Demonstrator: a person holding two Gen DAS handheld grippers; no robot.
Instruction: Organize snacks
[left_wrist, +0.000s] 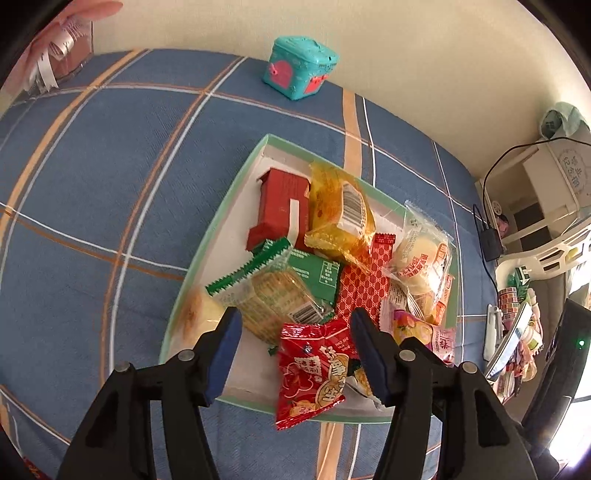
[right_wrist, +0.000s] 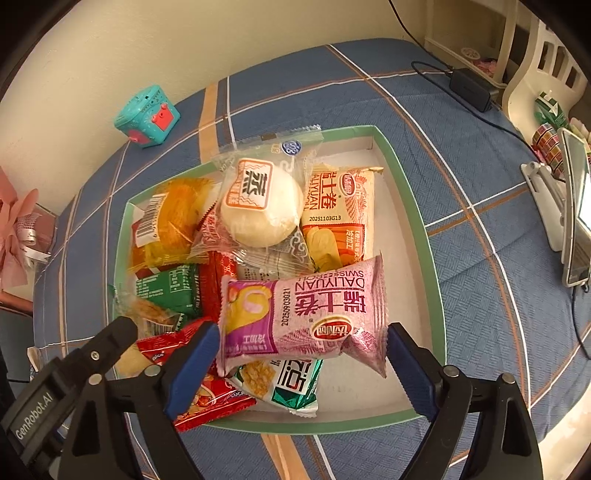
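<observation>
Snacks sit piled in a shallow green-rimmed tray (right_wrist: 410, 206) on a blue plaid bed (left_wrist: 92, 184), the tray toward the bed's far wall edge.

Right gripper (right_wrist: 303, 363): jaws wide apart, either side of the pink swiss roll pack (right_wrist: 303, 314); its blue pads look just off the pack's ends, no squeeze visible, so released or not yet gripped.

Left gripper (left_wrist: 295, 354): jaws partly apart over the red snack packet (left_wrist: 314, 369), which overhangs the tray's near rim. One pad is close to the packet; cannot confirm contact.

Doing it well, my read: let go fully, lift straight up so the pads don't drag a wrapper out, then nudge the red packet inward off the rim.

Count in tray, at least:
- pink roll pack: 1
- orange roll pack (right_wrist: 340, 214): 1
- white bun (right_wrist: 262, 206): 1
- yellow cake pack (left_wrist: 341, 210): 1
- green cracker pack (left_wrist: 269, 291): 1
- red box (left_wrist: 280, 206): 1
- red packet: 1

Others are partly buried.
</observation>
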